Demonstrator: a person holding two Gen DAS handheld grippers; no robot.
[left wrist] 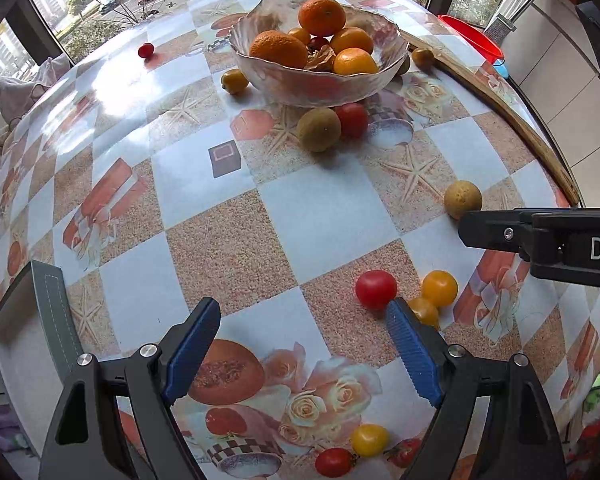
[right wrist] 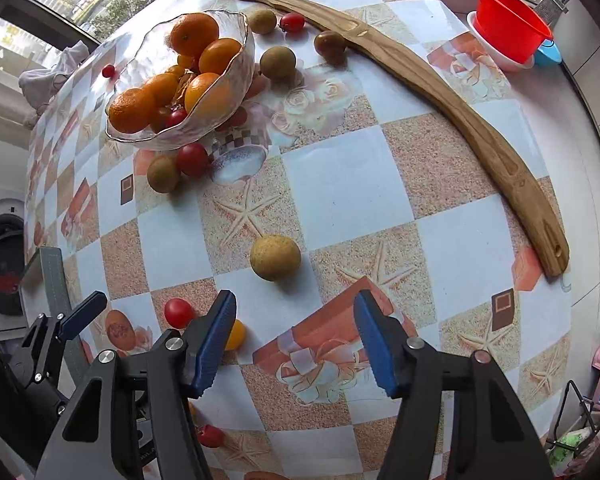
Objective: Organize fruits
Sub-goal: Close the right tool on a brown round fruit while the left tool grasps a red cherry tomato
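A glass bowl (left wrist: 320, 84) (right wrist: 220, 92) holds several oranges (left wrist: 278, 49) and small tomatoes at the table's far side. Loose fruit lies around it: a brown round fruit (left wrist: 319, 129) beside a red tomato (left wrist: 352, 119), and a tan round fruit (left wrist: 463, 200) (right wrist: 275, 257) nearer. My left gripper (left wrist: 302, 316) is open and empty above the table, with a red tomato (left wrist: 376, 289) and yellow tomatoes (left wrist: 439, 288) just by its right finger. My right gripper (right wrist: 296, 310) is open and empty, the tan fruit just ahead of it.
A long curved wooden board (right wrist: 440, 92) lies along the table's right side. A red plastic bowl (right wrist: 510, 28) stands at the far right. A grey pad (left wrist: 56, 312) sits at the left edge. More tomatoes lie near the front edge (left wrist: 370, 440) and far left (left wrist: 145, 50).
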